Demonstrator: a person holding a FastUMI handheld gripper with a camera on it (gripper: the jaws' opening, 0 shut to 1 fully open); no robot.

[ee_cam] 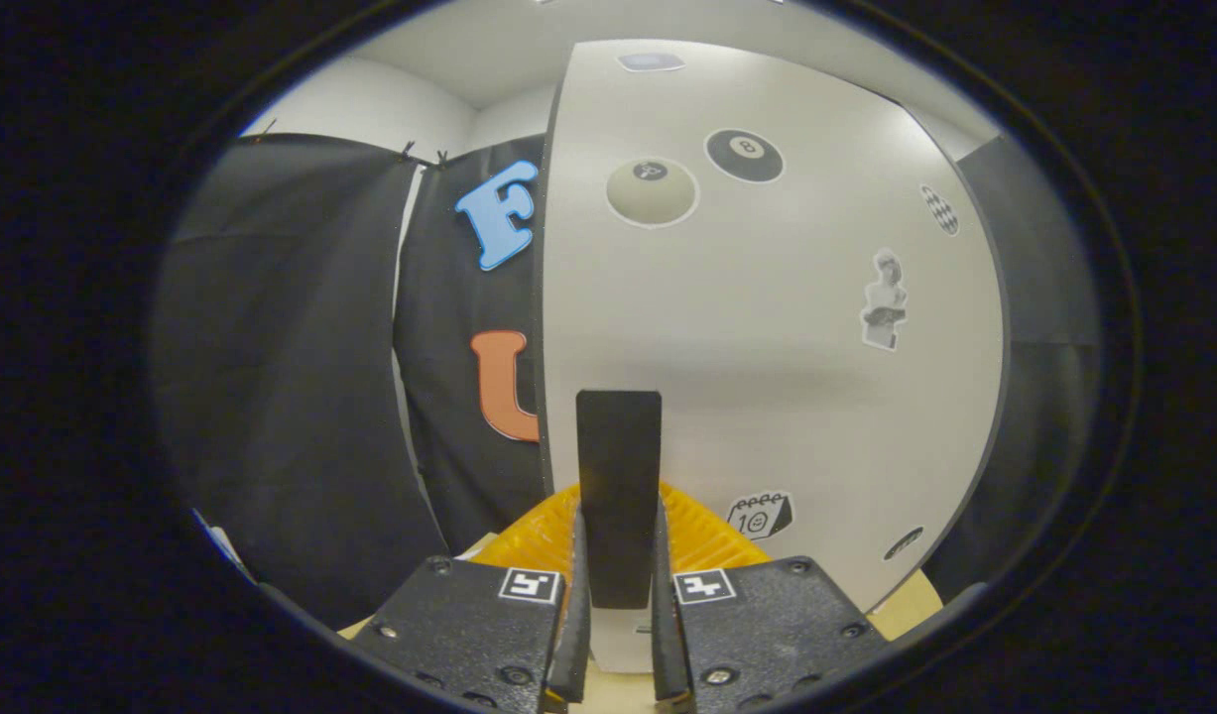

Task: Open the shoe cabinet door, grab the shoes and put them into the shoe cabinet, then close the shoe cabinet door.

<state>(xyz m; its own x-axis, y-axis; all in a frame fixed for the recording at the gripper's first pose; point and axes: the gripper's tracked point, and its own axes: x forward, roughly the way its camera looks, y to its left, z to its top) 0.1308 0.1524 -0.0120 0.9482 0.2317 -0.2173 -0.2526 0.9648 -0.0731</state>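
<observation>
Gripper (618, 555) seen clamped on black door handle (618, 486), both fingers (576, 615) pressed against its sides. White shoe cabinet door (767, 327), dotted with stickers (745, 155), positioned directly ahead; yellow ribbed surface (707, 540) beneath.

Black booth cloth (301, 377) hangs below a white wall (370, 104) and ceiling (489, 45).

Black cloth (301, 377) hangs clipped along the booth's left and far sides, with pale walls (370, 104) and a white ceiling (489, 50) above, softly lit.
</observation>
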